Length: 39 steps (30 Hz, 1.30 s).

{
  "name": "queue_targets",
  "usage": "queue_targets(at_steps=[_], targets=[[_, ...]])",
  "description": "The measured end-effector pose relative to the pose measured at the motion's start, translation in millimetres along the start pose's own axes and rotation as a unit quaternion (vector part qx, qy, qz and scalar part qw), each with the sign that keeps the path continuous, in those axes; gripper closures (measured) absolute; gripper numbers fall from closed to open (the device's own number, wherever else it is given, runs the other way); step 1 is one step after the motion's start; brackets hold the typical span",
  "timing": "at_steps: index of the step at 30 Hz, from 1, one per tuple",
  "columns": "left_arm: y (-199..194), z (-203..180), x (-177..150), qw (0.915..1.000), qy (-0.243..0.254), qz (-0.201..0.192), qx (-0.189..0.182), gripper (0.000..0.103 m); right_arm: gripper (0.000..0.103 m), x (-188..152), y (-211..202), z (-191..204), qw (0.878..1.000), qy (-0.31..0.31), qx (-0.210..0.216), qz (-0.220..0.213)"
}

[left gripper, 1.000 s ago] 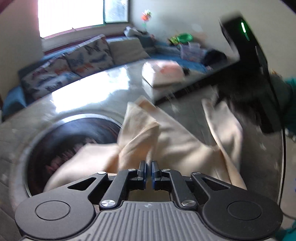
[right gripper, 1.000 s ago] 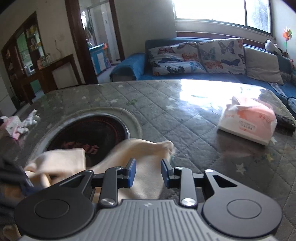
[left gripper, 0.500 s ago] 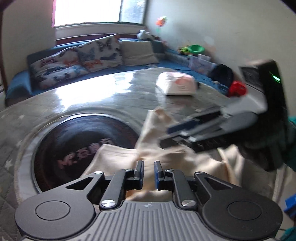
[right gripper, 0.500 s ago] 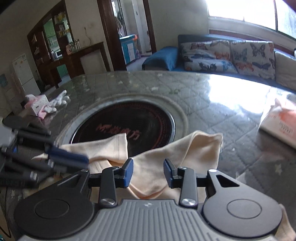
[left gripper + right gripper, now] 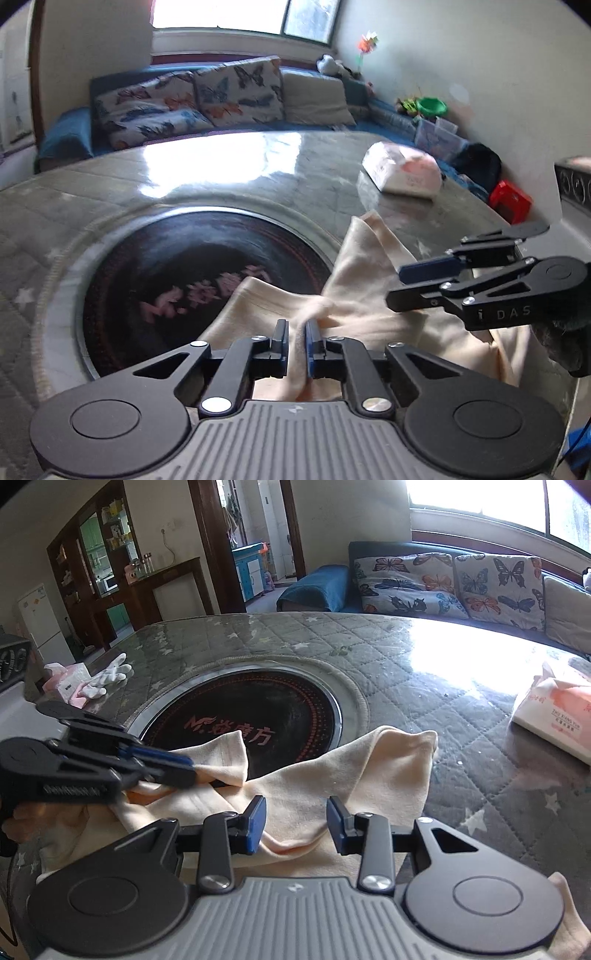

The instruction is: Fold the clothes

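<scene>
Peach-cream cloth (image 5: 343,775) lies rumpled on the quilted counter (image 5: 461,686), partly over the black round hotplate (image 5: 258,716). The left gripper (image 5: 296,341) pinches a raised fold of it between nearly closed fingers. The right gripper (image 5: 295,825) hovers above with fingers spread apart, gripping nothing.

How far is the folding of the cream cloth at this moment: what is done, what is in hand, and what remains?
Done: little; the cream cloth lies crumpled on the table, partly over the dark round plate. No neat fold shows. In hand: the left gripper has its jaws closed on a bunched part of the cloth; the right gripper is open above it. Left: spread it flat and make the folds.
</scene>
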<state>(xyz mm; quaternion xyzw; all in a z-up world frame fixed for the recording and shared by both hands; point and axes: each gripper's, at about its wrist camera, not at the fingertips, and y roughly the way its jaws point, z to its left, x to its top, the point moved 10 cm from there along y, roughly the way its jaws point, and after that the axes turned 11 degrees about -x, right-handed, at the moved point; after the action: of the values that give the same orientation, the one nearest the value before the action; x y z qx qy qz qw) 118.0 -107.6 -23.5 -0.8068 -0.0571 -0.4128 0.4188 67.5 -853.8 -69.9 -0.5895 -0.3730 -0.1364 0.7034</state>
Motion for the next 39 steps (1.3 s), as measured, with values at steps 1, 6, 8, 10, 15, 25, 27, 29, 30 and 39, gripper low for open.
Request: queue_targets(at_steps=[1, 6, 8, 10, 15, 25, 27, 29, 30, 39], targets=[[-5.3, 3.8, 0.2, 0.9999, -0.004, -0.005, 0.009, 0.096, 0.067, -0.3, -0.2, -2.1, 1.0, 0.002, -0.002, 0.001], [-33.4, 27.8, -0.3, 0.9973, -0.036, -0.032, 0.055, 0.103, 0.067, -3.1, 2.6, -4.5, 1.0, 0.011, -0.009, 0.003], [-45.9, 32.6, -0.7, 0.9965, -0.05, -0.044, 0.051, 0.103, 0.067, -4.0, 1.9, -3.2, 1.0, 0.011, -0.011, 0.002], [-52.1, 26.9, -0.8, 0.9972, -0.058, -0.042, 0.021, 0.102, 0.067, -3.8, 0.2, -0.8, 1.0, 0.01, -0.011, 0.0], [-34.0, -3.6, -6.5, 0.9999, 0.009, -0.002, 0.01, 0.094, 0.067, -2.0, -3.9, 4.8, 1.0, 0.009, -0.011, -0.005], [-10.5, -12.4, -26.4, 0.9975, 0.049, 0.051, 0.004, 0.09, 0.063, -2.7, -7.7, 6.7, 1.0, 0.008, -0.007, -0.006], [-6.5, -9.5, -28.3, 0.9968, 0.052, 0.06, 0.009, 0.088, 0.063, -3.9, -6.0, 6.6, 1.0, 0.01, -0.006, -0.005], [-3.3, -7.8, -29.4, 0.9963, 0.055, 0.065, 0.011, 0.086, 0.063, -4.9, -5.5, 6.4, 1.0, 0.012, -0.006, -0.005], [-1.9, -7.2, -29.6, 0.9961, 0.057, 0.066, 0.012, 0.086, 0.063, -5.2, -5.5, 6.5, 1.0, 0.013, -0.006, -0.005], [3.1, 0.9, -23.7, 0.996, 0.063, 0.051, 0.038, 0.098, 0.063, -7.2, -6.6, 4.6, 1.0, 0.019, -0.01, -0.005]])
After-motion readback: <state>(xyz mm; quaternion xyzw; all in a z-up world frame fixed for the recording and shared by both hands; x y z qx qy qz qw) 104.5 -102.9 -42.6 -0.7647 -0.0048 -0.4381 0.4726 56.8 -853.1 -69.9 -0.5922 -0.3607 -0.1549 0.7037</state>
